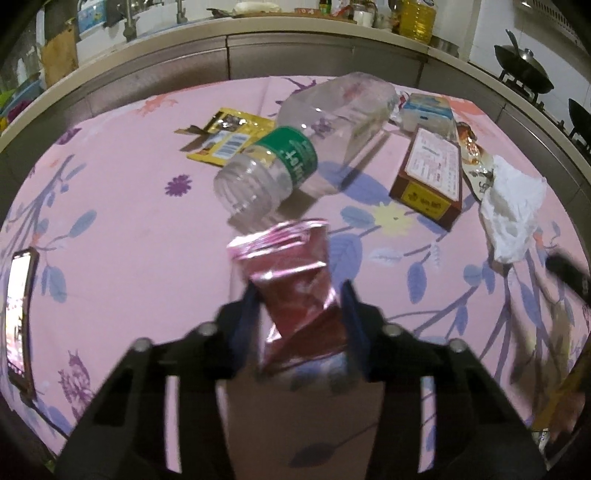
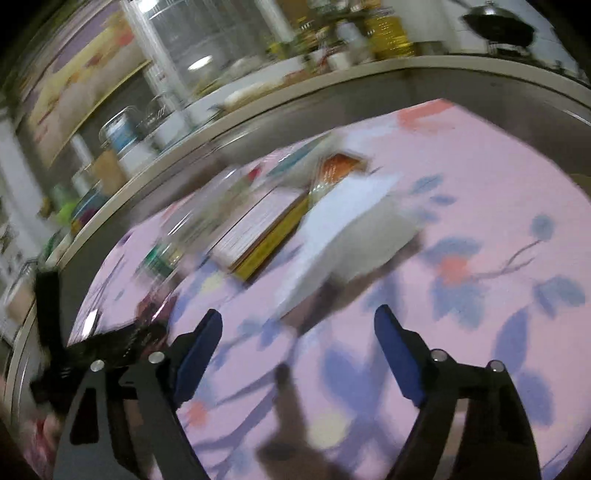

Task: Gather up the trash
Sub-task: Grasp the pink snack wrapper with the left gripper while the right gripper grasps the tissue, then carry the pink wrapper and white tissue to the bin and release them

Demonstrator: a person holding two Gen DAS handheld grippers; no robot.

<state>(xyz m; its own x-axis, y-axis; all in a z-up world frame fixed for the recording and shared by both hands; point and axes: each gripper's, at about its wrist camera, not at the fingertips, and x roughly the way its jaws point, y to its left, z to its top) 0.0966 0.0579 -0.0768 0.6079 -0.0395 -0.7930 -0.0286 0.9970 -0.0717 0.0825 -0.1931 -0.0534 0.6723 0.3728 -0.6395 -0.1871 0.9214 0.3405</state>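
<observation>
Dim indoor light, fisheye-bent edges; the left wrist view is fairly sharp — the right wrist view smears with motion blur.

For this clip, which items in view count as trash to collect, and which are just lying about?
Trash to collect:
pink wrapper, clamped in the left hand-held gripper
clear plastic bottle
yellow sachet
brown carton
crumpled white tissue
blue-and-white pack

Just lying about:
phone at the cloth's edge
wok on the stove
oil bottle on the counter
</observation>
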